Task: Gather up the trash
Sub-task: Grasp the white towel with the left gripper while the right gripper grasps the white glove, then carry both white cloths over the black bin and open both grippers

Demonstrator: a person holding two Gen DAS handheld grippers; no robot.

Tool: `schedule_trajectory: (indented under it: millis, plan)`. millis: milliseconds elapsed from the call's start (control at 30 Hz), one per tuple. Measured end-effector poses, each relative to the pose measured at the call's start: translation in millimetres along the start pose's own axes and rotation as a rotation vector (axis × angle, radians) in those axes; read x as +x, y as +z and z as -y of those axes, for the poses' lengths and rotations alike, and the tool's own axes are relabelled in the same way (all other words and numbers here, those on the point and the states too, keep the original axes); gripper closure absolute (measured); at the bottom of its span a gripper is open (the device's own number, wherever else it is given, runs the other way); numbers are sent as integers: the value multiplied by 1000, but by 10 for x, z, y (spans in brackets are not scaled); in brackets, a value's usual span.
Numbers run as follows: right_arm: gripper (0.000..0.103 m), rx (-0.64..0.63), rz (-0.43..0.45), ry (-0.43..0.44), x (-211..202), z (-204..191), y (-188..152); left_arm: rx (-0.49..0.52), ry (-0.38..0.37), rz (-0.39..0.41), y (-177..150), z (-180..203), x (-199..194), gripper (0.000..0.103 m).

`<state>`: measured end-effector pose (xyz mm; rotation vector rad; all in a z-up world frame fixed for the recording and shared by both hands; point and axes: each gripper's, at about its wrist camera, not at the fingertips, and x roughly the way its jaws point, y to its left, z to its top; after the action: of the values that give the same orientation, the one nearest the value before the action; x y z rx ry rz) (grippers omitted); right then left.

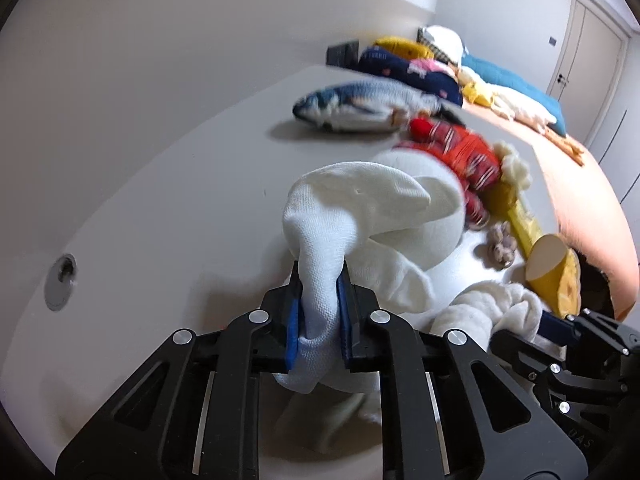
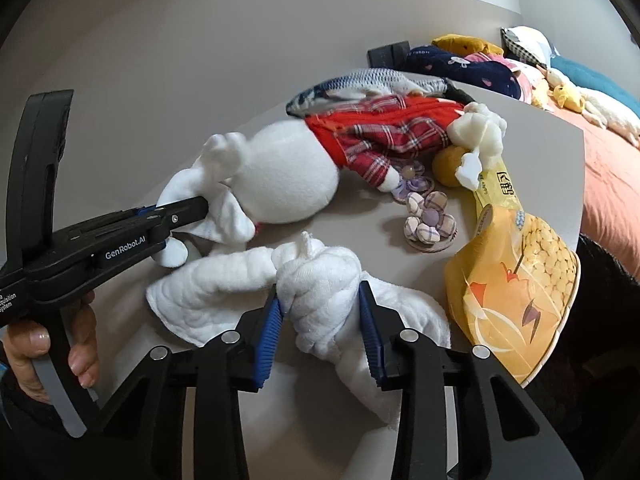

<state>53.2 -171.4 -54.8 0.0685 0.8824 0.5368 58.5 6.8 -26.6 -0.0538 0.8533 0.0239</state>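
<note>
**A:** What are the left fingers doing on the worktop (image 2: 224,92)?

**B:** The left gripper (image 1: 320,312) is clamping a fold of thin white cloth (image 1: 352,200); its blue pads are pressing the fabric from both sides, and the cloth is bulging up just beyond the fingertips. In the right wrist view the same gripper (image 2: 202,205) is reaching in from the left, held by a hand (image 2: 48,344), its tips buried in white fabric beside the plush toy's head.

**A:** And the right fingers?

**B:** The right gripper (image 2: 322,304) is squeezing a knotted white towel (image 2: 316,280). The knot is sitting between the two blue pads, both of which are touching it, and the towel's loose ends are spreading on the worktop to either side of the fingers.

**A:** What is lying ahead of them?

**B:** Just beyond the towel, a white plush toy (image 2: 292,176) in a red plaid outfit is lying on its side. A small fabric flower (image 2: 430,222) is resting ahead and to the right of the right fingers, with a yellow snack bag (image 2: 516,272) just to their right, its near end hanging over the worktop's edge. Farther off, past the plush toy, a stuffed fish (image 1: 360,104) is lying flat.

**A:** And behind that?

**B:** A bed (image 2: 612,184) with an orange cover is showing well to the right, piled with pillows and soft toys.
</note>
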Motion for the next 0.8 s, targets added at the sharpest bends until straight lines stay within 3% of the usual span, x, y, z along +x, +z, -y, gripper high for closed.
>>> schedule_trajectory:
  millis: [367,800]
  plan:
    - [64,5,133,-5,-640,-1,66,6,6,98,76,190,-496,88]
    - [63,66,282,-60,-1426,372,1,52,-16,219,211,556,-1105,88]
